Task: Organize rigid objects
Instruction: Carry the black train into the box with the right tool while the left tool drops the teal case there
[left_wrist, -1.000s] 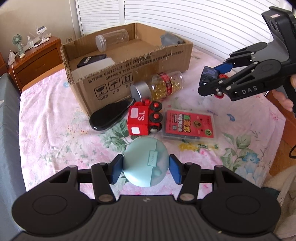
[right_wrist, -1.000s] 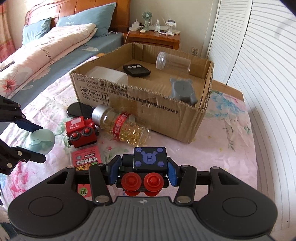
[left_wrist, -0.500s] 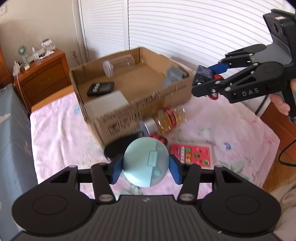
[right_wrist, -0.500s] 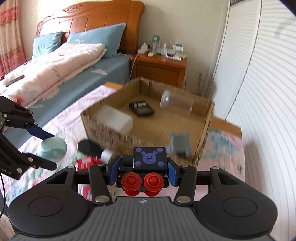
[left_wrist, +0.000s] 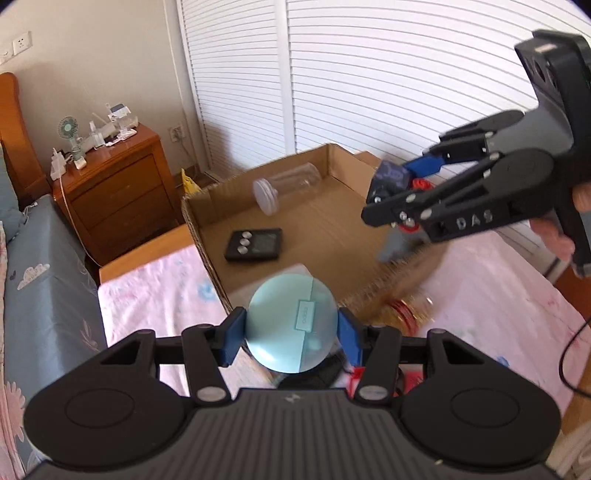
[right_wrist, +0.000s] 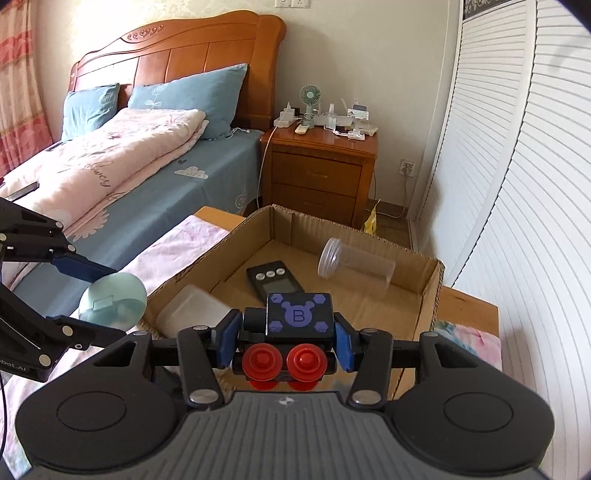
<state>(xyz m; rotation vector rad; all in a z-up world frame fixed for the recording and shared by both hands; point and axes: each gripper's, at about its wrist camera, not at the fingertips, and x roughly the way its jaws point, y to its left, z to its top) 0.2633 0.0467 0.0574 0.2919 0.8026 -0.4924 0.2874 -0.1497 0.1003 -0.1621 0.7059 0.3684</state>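
Both hands have lifted their loads off the worktop (left_wrist: 155, 284) and carried them up toward the cardboard box (right_wrist: 428, 295), which a second ago lay further ahead and now sits just in front of and below both cameras; the left gripper (left_wrist: 291, 334) is clenched on the pale blue round case (left_wrist: 291, 325), held at the box's near wall, and the right gripper (right_wrist: 286, 341) is clenched on the dark toy block with red wheels (right_wrist: 295, 321), hanging over the box's near edge; I judge the carry nearly over, with the drop into the box the step that remains, and neither thing released yet; inside the box lie a clear plastic jar (right_wrist: 354, 264) on its side, a black remote-like device (right_wrist: 275, 282), a whitish container (right_wrist: 188, 310) and a grey piece (left_wrist: 397, 245), blurred in the left view and hidden behind the toy in the right; the items left on the worktop are mostly covered by the left gripper's body, with only a smeared glimpse of the capsule bottle (left_wrist: 406, 312) and scraps of red beneath; the person shows only as fingers on the right gripper's handle.
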